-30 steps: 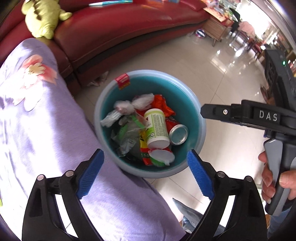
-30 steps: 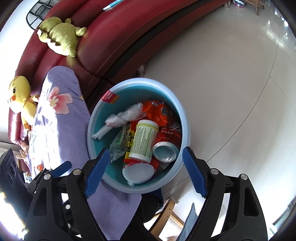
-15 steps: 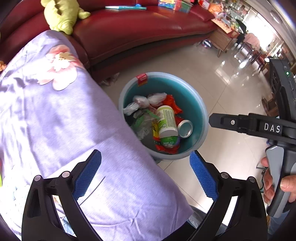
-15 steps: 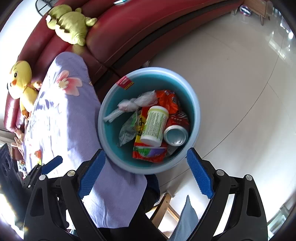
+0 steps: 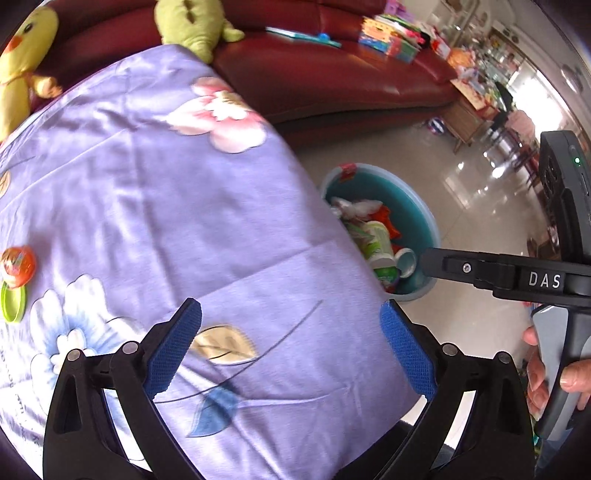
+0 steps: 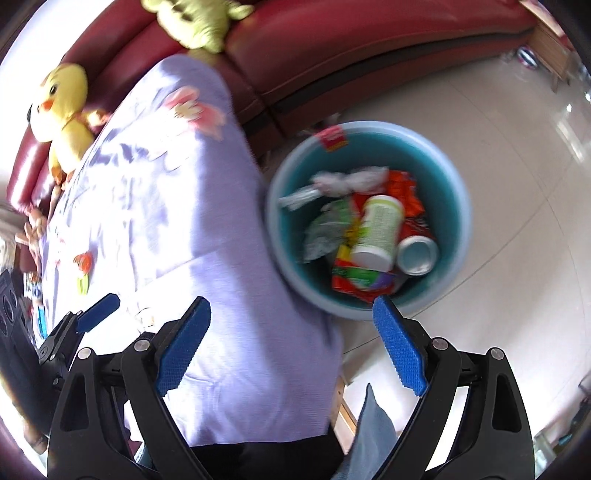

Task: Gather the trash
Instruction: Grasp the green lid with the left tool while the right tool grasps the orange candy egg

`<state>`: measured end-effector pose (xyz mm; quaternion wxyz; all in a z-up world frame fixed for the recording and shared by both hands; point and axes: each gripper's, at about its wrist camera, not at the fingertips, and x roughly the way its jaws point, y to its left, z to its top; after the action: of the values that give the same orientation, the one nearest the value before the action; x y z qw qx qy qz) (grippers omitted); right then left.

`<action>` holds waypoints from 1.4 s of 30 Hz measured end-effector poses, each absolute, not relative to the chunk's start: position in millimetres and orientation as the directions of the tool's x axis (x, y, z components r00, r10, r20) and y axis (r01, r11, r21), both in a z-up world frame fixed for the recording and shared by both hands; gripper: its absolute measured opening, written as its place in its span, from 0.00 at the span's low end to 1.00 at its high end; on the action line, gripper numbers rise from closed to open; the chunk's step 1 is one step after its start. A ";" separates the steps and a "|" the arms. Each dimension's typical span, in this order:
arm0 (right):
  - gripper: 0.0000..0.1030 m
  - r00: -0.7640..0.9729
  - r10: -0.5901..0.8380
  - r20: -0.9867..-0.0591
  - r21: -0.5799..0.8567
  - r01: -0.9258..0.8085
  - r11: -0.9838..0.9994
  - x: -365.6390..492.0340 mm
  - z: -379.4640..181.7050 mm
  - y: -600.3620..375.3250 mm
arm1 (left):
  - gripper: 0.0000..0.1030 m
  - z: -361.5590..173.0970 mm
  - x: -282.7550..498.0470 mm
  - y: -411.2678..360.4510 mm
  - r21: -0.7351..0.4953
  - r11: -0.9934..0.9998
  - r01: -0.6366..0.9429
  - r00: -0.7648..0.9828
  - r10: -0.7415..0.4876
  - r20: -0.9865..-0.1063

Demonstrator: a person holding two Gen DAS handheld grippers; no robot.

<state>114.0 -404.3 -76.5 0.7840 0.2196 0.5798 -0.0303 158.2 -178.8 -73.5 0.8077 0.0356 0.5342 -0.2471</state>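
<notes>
The left tool (image 5: pixel 290 338) has its blue-padded fingers spread wide with nothing between them, low in the left wrist view over a table draped in a lilac floral cloth (image 5: pixel 155 206). At the far left edge of that view an orange round wrapped item (image 5: pixel 17 266) lies on the cloth, with a green lid-like disc (image 5: pixel 13 302) just below it and close to touching.

The right tool (image 6: pixel 291 341) is also spread apart and holds nothing. In the right wrist view its left finger sits over the cloth's edge and its right finger over the near rim of the blue trash bin (image 6: pixel 458 206), which stands on the tiled floor (image 6: pixel 517 129) right of centre, just beside the table.

Inside the bin lie a white canister with a green label (image 6: pixel 378 230), a drink can (image 6: pixel 417 254) touching it on the right, orange snack wrappers (image 6: pixel 406 195), crumpled clear plastic (image 6: pixel 332 182) and a red-and-green packet (image 6: pixel 360 278). A red sticker (image 6: pixel 334 138) sits on the bin's far rim.

A dark red leather sofa (image 6: pixel 369 44) curves across the top of the frame, with a green plush toy (image 6: pixel 195 18) on it and a yellow duck plush (image 6: pixel 64 107) at upper left.
</notes>
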 end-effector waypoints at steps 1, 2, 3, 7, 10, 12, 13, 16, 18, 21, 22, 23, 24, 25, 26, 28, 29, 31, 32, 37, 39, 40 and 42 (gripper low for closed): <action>0.83 0.320 0.208 -0.924 0.305 0.289 0.907 117.4 -75.9 -396.1 | 0.94 -73.7 158.8 -169.0 -0.210 0.881 0.424 0.314 -0.360 -0.878; 0.83 0.315 0.210 -0.926 0.301 0.278 0.912 120.1 -75.5 -389.0 | 0.94 -73.7 159.4 -158.4 -0.213 0.888 0.408 0.323 -0.358 -0.876; 0.83 0.309 0.211 -0.927 0.297 0.266 0.917 123.4 -75.5 -380.9 | 0.94 -72.7 160.3 -148.3 -0.216 0.893 0.394 0.330 -0.357 -0.874; 0.83 0.281 0.215 -0.935 0.281 0.222 0.934 137.8 -77.3 -348.1 | 0.94 -73.5 161.6 -103.4 -0.232 0.916 0.327 0.361 -0.348 -0.865; 0.83 0.263 0.223 -0.939 0.275 0.185 0.943 150.2 -78.8 -320.0 | 0.94 -75.9 163.6 -66.8 -0.228 0.934 0.274 0.381 -0.323 -0.867; 0.83 0.251 0.225 -0.941 0.266 0.144 0.953 160.6 -78.7 -296.3 | 0.94 -78.4 164.8 -38.6 -0.226 0.946 0.231 0.394 -0.304 -0.867; 0.83 0.246 0.229 -0.942 0.265 0.122 0.956 165.3 -78.3 -285.5 | 0.94 -79.5 164.4 -25.1 -0.225 0.951 0.213 0.402 -0.295 -0.867; 0.83 0.230 0.248 -0.941 0.263 0.036 0.964 184.4 -75.5 -244.3 | 0.94 -83.0 166.9 16.4 -0.213 0.965 0.155 0.424 -0.259 -0.867; 0.83 0.213 0.261 -0.942 0.261 -0.027 0.965 198.3 -74.0 -212.6 | 0.94 -85.3 169.3 43.2 -0.210 0.971 0.118 0.436 -0.240 -0.867; 0.83 0.182 0.282 -0.942 0.264 -0.117 0.957 218.6 -75.5 -169.0 | 0.94 -87.9 173.8 79.1 -0.211 0.975 0.064 0.450 -0.217 -0.867; 0.83 0.175 0.284 -0.943 0.260 -0.149 0.954 226.6 -76.4 -152.9 | 0.94 -88.6 175.3 90.0 -0.212 0.976 0.050 0.455 -0.211 -0.865; 0.83 0.176 0.282 -0.943 0.252 -0.173 0.952 233.0 -76.5 -140.4 | 0.94 -88.9 177.2 98.6 -0.215 0.976 0.040 0.459 -0.209 -0.864; 0.83 0.176 0.282 -0.943 0.247 -0.197 0.949 240.0 -76.8 -127.2 | 0.94 -89.1 178.7 107.7 -0.216 0.976 0.032 0.463 -0.206 -0.862; 0.83 0.170 0.293 -0.941 0.253 -0.219 0.942 245.9 -78.1 -115.3 | 0.94 -89.2 179.9 115.5 -0.215 0.976 0.027 0.466 -0.202 -0.861; 0.83 0.163 0.306 -0.938 0.264 -0.238 0.935 252.2 -78.9 -104.3 | 0.94 -89.2 181.0 122.9 -0.212 0.977 0.024 0.470 -0.198 -0.860; 0.83 0.165 0.325 -0.931 0.273 -0.274 0.922 263.0 -78.5 -84.2 | 0.94 -89.7 183.3 133.4 -0.209 0.978 0.022 0.475 -0.194 -0.858; 0.83 0.168 0.332 -0.928 0.276 -0.288 0.917 266.0 -77.0 -76.4 | 0.94 -89.9 183.3 138.2 -0.209 0.978 0.020 0.478 -0.193 -0.857; 0.80 0.169 0.345 -0.923 0.280 -0.318 0.906 273.7 -76.8 -60.0 | 0.94 -90.5 185.6 146.1 -0.214 0.977 0.017 0.480 -0.196 -0.855; 0.78 0.165 0.350 -0.922 0.283 -0.332 0.900 277.6 -77.4 -51.6 | 0.94 -91.7 186.8 146.4 -0.217 0.976 0.017 0.480 -0.198 -0.855; 0.62 0.136 0.330 -0.934 0.254 -0.394 0.883 296.9 -86.9 -16.2 | 0.94 -92.6 192.5 154.5 -0.217 0.976 0.011 0.487 -0.195 -0.851; 0.61 0.125 0.325 -0.937 0.251 -0.405 0.879 303.2 -92.8 -8.5 | 0.94 -93.4 194.4 157.0 -0.226 0.974 0.010 0.486 -0.202 -0.850; 0.61 0.126 0.316 -0.940 0.242 -0.407 0.881 306.5 -95.6 -5.3 | 0.94 -94.2 195.8 157.6 -0.226 0.974 0.011 0.485 -0.203 -0.851; 0.60 0.125 0.309 -0.943 0.235 -0.410 0.882 312.0 -101.4 -1.7 | 0.94 -95.4 197.2 157.7 -0.224 0.975 0.013 0.484 -0.202 -0.852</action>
<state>312.0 -1.7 -101.4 0.7488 -0.0410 0.6165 0.2399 197.2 157.7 -95.4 0.8562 -0.0938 0.5041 -0.0627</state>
